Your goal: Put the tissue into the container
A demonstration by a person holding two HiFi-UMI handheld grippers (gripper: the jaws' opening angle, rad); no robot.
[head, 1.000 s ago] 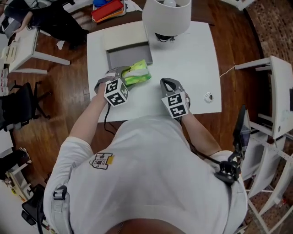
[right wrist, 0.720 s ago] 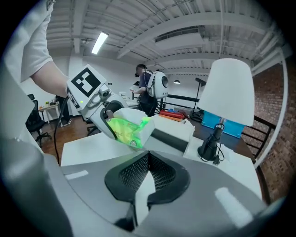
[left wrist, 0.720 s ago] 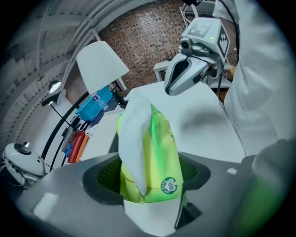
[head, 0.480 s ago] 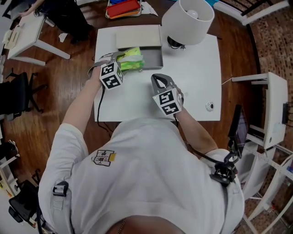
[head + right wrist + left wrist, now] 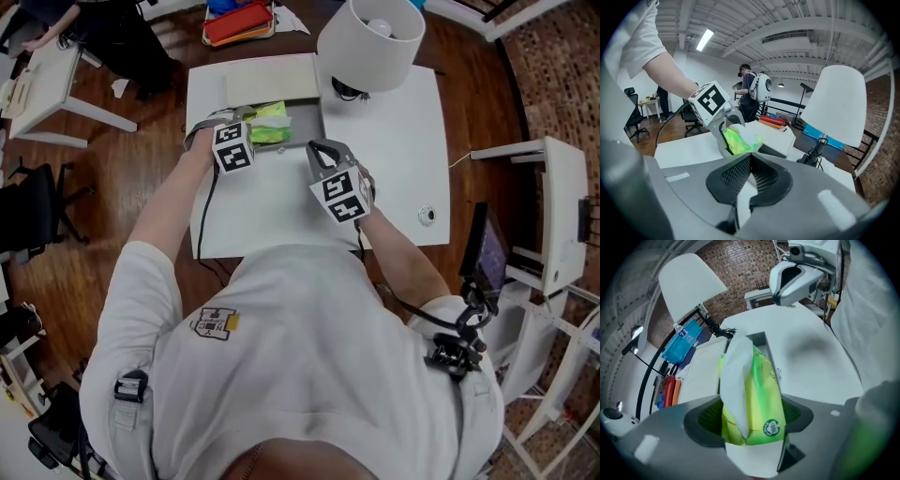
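White table [image 5: 394,178] fills the head view, with a grey open container [image 5: 306,120] at its far edge. Green-and-white tissue pack [image 5: 270,124] hangs just over that container, clamped between the 2 jaws of the left gripper [image 5: 752,425], which stand partly apart around it. Right gripper [image 5: 749,180] hovers beside, jaws together, empty. Likely progress: pickup and carry done; lowering and release remain.

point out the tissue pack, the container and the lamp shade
tissue pack [image 5: 270,127], head view, middle of the green wrapper
container [image 5: 307,120], head view, bare grey floor beside the pack
lamp shade [image 5: 354,56], head view, white outer wall
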